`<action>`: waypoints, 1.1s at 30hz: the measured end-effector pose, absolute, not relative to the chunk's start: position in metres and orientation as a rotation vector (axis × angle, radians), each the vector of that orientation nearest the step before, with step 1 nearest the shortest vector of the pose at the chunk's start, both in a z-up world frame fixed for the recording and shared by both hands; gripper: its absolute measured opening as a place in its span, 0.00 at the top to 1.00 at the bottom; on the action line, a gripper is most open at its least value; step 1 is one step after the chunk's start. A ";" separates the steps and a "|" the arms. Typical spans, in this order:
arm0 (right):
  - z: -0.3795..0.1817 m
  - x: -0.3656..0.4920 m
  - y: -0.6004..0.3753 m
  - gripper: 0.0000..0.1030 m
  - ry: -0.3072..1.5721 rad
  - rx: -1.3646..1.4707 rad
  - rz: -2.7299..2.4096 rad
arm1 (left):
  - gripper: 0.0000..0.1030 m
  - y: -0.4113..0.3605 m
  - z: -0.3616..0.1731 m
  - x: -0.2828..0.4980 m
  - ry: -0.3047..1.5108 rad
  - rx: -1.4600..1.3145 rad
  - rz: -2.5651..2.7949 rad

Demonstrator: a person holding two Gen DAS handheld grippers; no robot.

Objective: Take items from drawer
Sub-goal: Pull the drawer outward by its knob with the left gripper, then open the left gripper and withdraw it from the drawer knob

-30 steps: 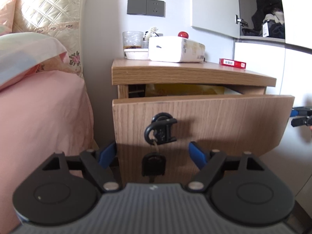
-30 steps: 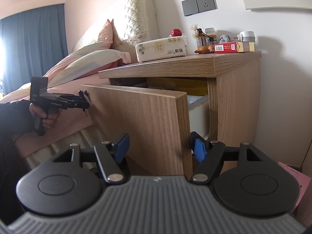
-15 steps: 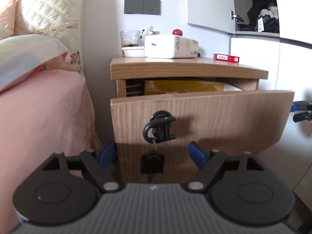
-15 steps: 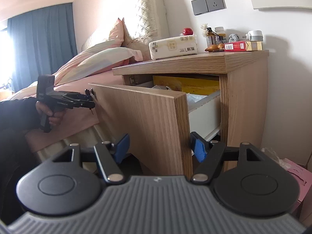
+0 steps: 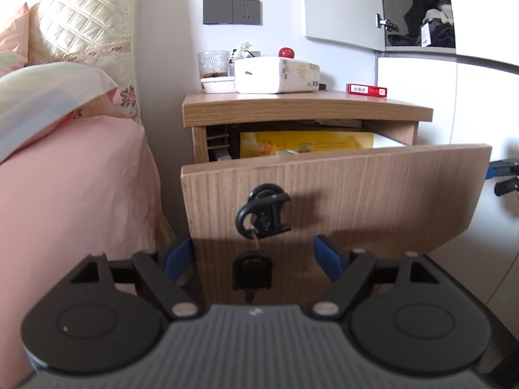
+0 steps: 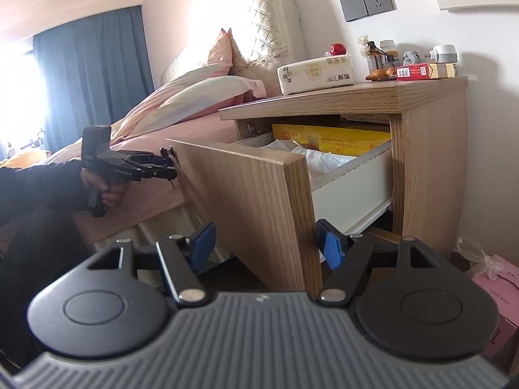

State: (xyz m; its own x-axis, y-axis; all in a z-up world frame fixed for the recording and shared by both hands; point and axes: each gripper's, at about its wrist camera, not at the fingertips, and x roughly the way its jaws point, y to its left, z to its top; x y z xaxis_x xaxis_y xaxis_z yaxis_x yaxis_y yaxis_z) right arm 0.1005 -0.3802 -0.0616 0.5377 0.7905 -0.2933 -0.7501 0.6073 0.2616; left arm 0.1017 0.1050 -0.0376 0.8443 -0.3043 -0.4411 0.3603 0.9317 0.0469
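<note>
- Left claw (image 5: 254, 257) spread wide and empty, level with the wood-grain drawer front (image 5: 373, 194), blue fingertips (image 5: 178, 256) flanking the black key fob (image 5: 251, 274) hanging from the black lock (image 5: 264, 210), touching nothing.
- Right claw (image 6: 266, 243) likewise released and holding nothing, blue pads (image 6: 331, 246) set either side of the drawer front's outer corner (image 6: 292, 214) without clamping it.
- Drawer of the light-wood bedside bench (image 6: 340, 100) pulled partway out; inside, a flat yellow box (image 6: 331, 139) toward the back and crumpled white wrapping (image 6: 321, 159) nearer the front, none of it lifted out.
- On top of the bench: white tissue pack (image 5: 275, 74), red flat carton (image 5: 366, 90), clear glass tumbler (image 5: 213, 64); pink-sheeted bed (image 5: 74, 175) close alongside.
- Step in hand, by appearance: drawer opened, reach for contents not yet begun.
- Next move likely to call for raising one claw over the top edge of the drawer front and down onto the white wrapping or the yellow box, the gap under the benchtop looking tight.
</note>
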 end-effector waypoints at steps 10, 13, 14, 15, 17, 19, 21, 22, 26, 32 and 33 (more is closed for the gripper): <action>-0.062 0.092 -0.385 0.31 0.410 0.123 0.968 | 0.20 0.108 -0.036 0.087 0.454 0.140 -0.359; -0.062 0.088 -0.385 0.31 0.410 0.113 0.977 | 0.20 0.109 -0.035 0.084 0.462 0.139 -0.361; -0.062 0.086 -0.385 0.31 0.409 0.108 0.979 | 0.19 0.109 -0.035 0.083 0.464 0.137 -0.363; -0.063 0.085 -0.385 0.31 0.405 0.107 0.977 | 0.19 0.109 -0.034 0.082 0.467 0.134 -0.363; -0.064 0.082 -0.385 0.32 0.391 0.103 0.970 | 0.19 0.110 -0.034 0.082 0.470 0.125 -0.364; -0.062 0.082 -0.384 0.32 0.385 0.099 0.962 | 0.19 0.111 -0.034 0.082 0.473 0.117 -0.363; -0.059 0.081 -0.384 0.30 0.379 0.094 0.955 | 0.18 0.112 -0.034 0.081 0.477 0.110 -0.364; -0.058 0.081 -0.384 0.30 0.374 0.092 0.951 | 0.18 0.113 -0.033 0.080 0.477 0.110 -0.363; -0.050 0.080 -0.389 0.24 0.366 0.089 0.898 | 0.16 0.112 -0.029 0.076 0.469 0.109 -0.346; -0.032 0.070 -0.395 0.23 0.349 0.115 0.797 | 0.11 0.113 -0.015 0.065 0.444 0.096 -0.318; -0.029 0.067 -0.393 0.23 0.346 0.108 0.779 | 0.11 0.113 -0.012 0.062 0.438 0.089 -0.313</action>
State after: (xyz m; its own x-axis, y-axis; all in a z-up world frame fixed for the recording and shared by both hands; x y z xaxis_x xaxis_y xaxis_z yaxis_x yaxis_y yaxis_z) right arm 0.0672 -0.3929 -0.0290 0.6584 0.7043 -0.2655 -0.6691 0.7092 0.2221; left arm 0.0624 0.1129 -0.0121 0.8586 -0.2784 -0.4305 0.3164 0.9485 0.0178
